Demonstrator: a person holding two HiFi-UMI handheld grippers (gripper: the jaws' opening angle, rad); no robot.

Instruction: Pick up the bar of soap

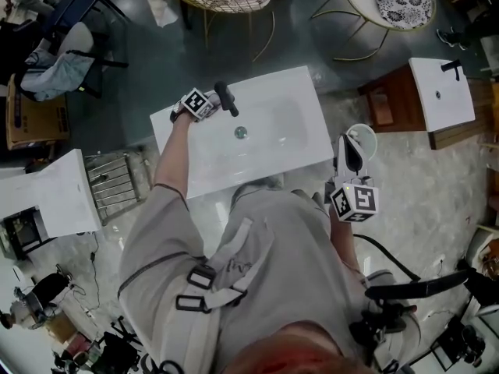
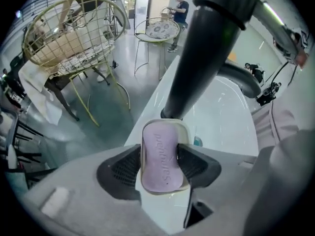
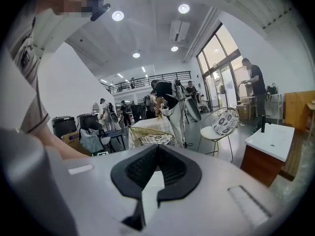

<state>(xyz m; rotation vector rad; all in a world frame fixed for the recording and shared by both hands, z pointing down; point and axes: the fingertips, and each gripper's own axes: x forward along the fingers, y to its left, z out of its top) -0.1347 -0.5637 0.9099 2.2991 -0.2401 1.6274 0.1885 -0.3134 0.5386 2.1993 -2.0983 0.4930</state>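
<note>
The soap point(image 2: 160, 168) is a smooth, pale purple bar with round ends. It has letters pressed into its top. It lies flat in a small cream dish point(image 2: 183, 128) with a raised rim. The dish sits on the flat edge of a shiny white sink point(image 2: 221, 117), right by the foot of a fat black tap point(image 2: 206, 48). The tap is round like a pipe.

The left tongs point(image 2: 160, 154) point down at the soap. Their two black pads point(image 2: 125, 168) have a bumpy grid on them. The tongs are about half open, as wide as the bar. One pad presses on each long side of the bar, so they have hold of it.

The right tongs point(image 3: 156, 150) are held off to the side of the sink and point out into the room. Their dark ribbed pads meet at the tips. They are closed, with nothing between them.
</note>
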